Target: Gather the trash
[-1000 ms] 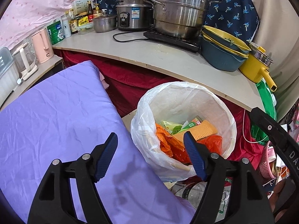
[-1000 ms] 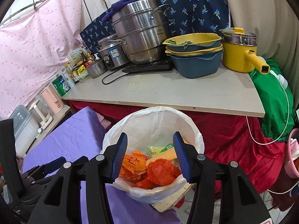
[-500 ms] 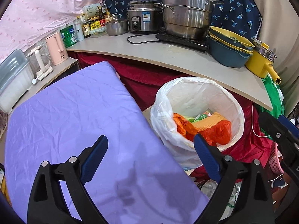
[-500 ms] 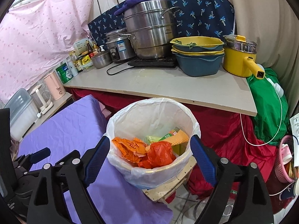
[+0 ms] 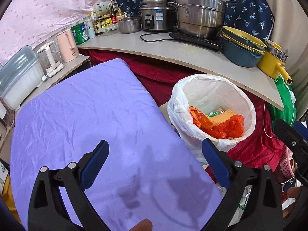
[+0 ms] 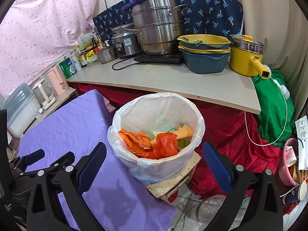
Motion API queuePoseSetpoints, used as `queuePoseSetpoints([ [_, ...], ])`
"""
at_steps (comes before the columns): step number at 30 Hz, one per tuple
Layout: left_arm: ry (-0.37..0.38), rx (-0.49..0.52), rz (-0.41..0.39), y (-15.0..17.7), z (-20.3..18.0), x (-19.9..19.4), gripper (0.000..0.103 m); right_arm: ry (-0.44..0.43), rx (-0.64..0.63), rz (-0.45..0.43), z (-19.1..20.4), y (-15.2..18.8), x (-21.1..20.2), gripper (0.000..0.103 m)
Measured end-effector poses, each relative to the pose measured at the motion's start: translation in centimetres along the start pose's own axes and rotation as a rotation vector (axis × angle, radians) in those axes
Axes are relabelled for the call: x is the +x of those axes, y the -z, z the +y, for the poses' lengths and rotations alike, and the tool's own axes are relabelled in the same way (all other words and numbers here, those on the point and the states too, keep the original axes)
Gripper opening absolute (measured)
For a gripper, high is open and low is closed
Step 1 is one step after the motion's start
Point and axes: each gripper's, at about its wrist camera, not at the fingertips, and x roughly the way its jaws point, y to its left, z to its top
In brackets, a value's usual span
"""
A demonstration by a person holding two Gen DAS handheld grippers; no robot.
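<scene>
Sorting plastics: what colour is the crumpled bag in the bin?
Orange bag, clearest in the right wrist view.

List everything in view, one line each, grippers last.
trash bin: 1, white liner, beside purple cloth
trash: several pieces, mostly orange, inside bin
purple cloth: 1, covering the surface left of bin
steamer pot: 1, steel, on counter
rice cooker: 1, steel, left of steamer
basins: stack, yellow and blue, on counter
yellow pot: 1, counter's right end
pink kettle: 1, side shelf
left gripper: jaws open, empty
right gripper: jaws open, empty
</scene>
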Motion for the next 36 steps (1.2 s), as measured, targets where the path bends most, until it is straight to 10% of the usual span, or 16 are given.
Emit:
queuePoseSetpoints([
  [36, -0.018, 0.013, -0.040, -1.0, -0.8, -2.4, 0.093, 0.034, -0.080, -0.024, 1.2, -0.2, -2.4, 0.096],
])
